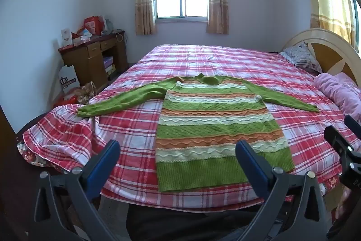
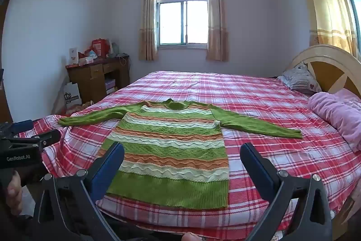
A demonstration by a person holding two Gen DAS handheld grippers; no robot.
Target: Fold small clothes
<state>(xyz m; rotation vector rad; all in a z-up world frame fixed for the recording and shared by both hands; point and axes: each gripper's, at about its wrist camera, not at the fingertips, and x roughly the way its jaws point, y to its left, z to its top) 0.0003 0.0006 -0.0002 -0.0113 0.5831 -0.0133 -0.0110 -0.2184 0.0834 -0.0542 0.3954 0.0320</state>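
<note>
A small knitted sweater (image 1: 214,125) (image 2: 171,146), striped green, orange and white with plain green sleeves, lies flat on the red plaid bedspread (image 1: 225,60) (image 2: 248,92). Both sleeves are spread out to the sides and the hem faces me. My left gripper (image 1: 178,150) hangs open above the near edge of the bed, over the sweater's lower left part, touching nothing. My right gripper (image 2: 181,151) is also open, held above the sweater's lower half with nothing between its fingers. Each gripper shows at the edge of the other's view.
A pink blanket (image 2: 338,114) and a pillow (image 2: 297,78) lie by the wooden headboard (image 2: 334,64) on the right. A cluttered wooden desk (image 2: 99,76) stands at the far left wall with bags on the floor beside it. A hand (image 2: 13,191) holds the left gripper's handle.
</note>
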